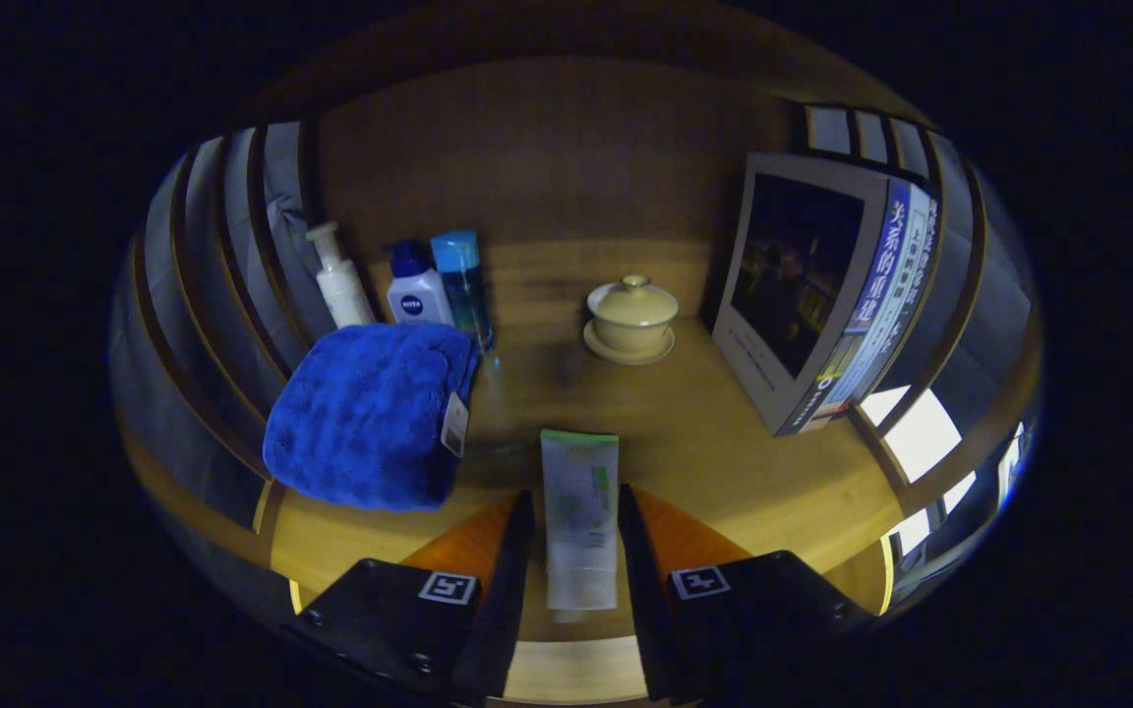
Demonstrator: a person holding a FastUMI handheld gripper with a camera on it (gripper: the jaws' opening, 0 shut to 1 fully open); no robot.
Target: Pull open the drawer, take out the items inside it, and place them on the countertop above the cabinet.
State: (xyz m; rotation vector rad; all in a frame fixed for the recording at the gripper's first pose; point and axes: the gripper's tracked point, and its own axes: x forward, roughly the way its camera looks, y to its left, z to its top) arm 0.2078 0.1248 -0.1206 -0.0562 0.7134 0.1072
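— What are the jaws doing?
— The gripper [576,536] is clenched on a white-and-green tube [580,511]; both fingers press its sides, its far end pointing ahead over the wooden surface [724,433].
— And around it?
— A folded blue towel [365,418] lies beside it, with three bottles [409,280] behind. Beyond sits a lidded cup [631,315] on its saucer, near upright books [822,295].

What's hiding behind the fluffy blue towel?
Behind the blue towel stand three bottles: a white pump bottle, a white one with a dark cap and a clear blue one. The towel covers their bottoms. The gripper holds a tube.
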